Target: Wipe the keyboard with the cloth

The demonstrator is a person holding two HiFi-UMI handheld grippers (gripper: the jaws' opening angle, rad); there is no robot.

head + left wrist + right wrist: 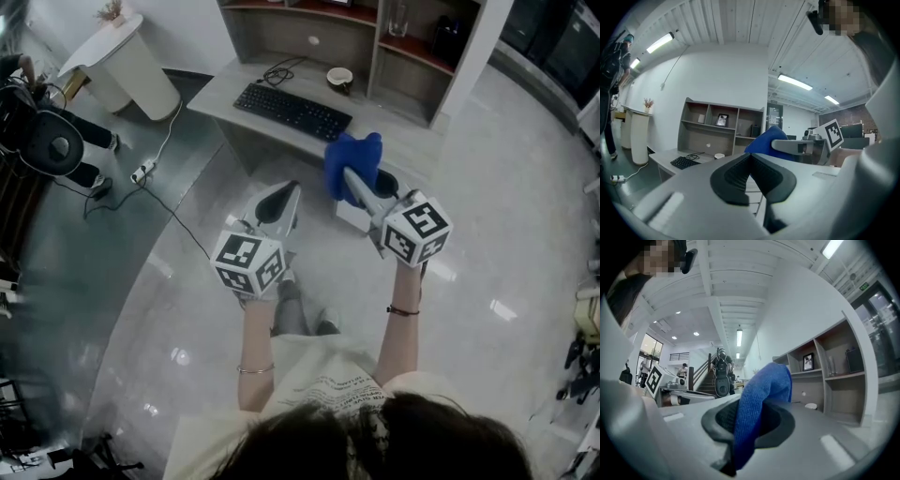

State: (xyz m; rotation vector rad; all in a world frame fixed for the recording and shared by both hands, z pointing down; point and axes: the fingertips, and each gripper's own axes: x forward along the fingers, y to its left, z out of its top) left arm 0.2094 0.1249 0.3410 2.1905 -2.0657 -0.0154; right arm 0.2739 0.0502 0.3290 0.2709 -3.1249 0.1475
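A black keyboard (292, 111) lies on the grey desk (394, 141), ahead of both grippers; it shows small at the lower left of the left gripper view (684, 162). My right gripper (349, 178) is shut on a blue cloth (351, 164), held up in the air short of the desk. The cloth (757, 413) stands clamped between the dark pads in the right gripper view. My left gripper (286, 199) is shut with nothing in it, level with the right one and to its left. The blue cloth (764, 143) and the right gripper appear beyond the left jaws.
A small cup (339, 77) and a coiled cable (278, 71) sit on the desk behind the keyboard. A shelf unit (375, 37) rises at the desk's back. A white pedestal (127, 61), a power strip (142, 172) with a cord, and a person's legs (89, 155) are at the left.
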